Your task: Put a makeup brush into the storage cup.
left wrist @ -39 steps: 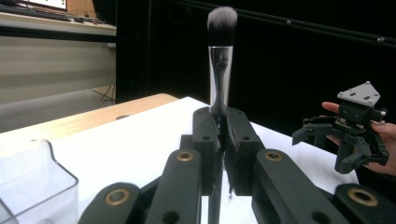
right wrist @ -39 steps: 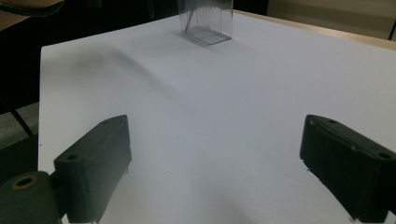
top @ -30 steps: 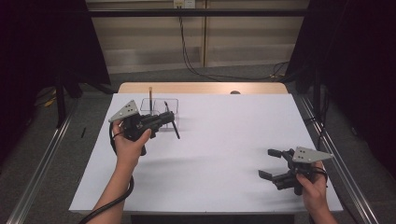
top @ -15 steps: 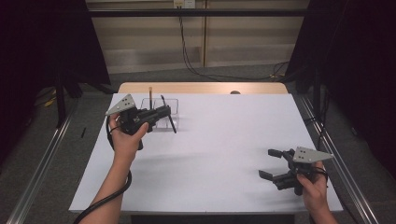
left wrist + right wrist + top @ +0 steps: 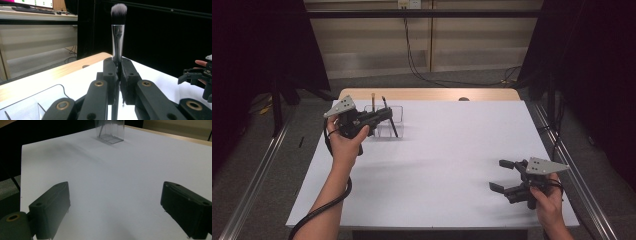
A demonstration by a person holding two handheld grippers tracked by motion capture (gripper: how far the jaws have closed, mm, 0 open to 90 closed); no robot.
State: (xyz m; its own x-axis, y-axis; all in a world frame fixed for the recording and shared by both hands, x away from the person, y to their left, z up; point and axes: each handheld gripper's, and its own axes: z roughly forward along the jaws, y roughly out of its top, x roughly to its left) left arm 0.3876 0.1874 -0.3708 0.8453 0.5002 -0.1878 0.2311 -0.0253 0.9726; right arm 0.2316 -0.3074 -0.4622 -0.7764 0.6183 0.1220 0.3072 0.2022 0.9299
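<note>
Black two-jaw left gripper with brass-coloured pivot pins and grey three-cornered plate. Makeup brush: black handle, shiny silver ferrule, bristles dark grey fading to white tips. Clear plastic organizer box. Plain white tabletop, light wood far edge. Black right gripper.

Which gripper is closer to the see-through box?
Left. The left gripper holds a makeup brush right beside the clear box. The right gripper rests far away at the table's near right corner.
</note>
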